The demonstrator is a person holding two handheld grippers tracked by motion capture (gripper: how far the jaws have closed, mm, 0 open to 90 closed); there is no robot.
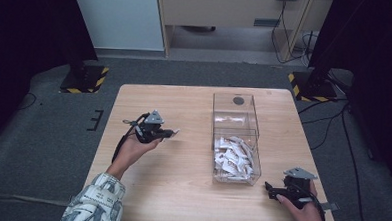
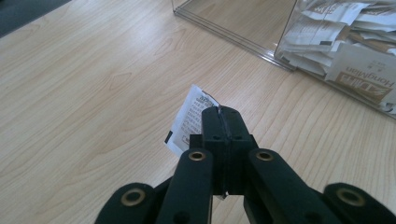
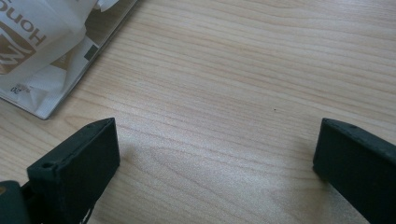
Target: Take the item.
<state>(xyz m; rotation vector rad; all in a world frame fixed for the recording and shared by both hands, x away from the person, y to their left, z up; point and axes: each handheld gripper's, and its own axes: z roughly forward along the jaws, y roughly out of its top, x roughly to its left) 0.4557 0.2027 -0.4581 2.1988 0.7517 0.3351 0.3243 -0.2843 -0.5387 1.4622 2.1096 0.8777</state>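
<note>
The left tool [image 2: 219, 122] is clenched on a small white printed paper sachet [image 2: 189, 120], its two black jaws pressed flat together over the sachet's right edge. The sachet is a flat rectangle; in the left gripper view its long axis runs along the jaws, pointing away from the hand, and most of it sticks out to the left of the jaws, above the light wooden table [image 2: 93, 84]. In the high view the left tool [image 1: 169, 133] is held above the table, well to the left of the clear plastic rectangular box [image 1: 237, 103], with its tip pointing towards that box.

The right tool [image 3: 215, 158] is released, its jaws wide apart over bare wood. In the high view it [image 1: 269, 190] sits just right of the box's near corner, pointing left.

The box's near half holds a heap of white and brown sachets [image 1: 234, 157].
</note>
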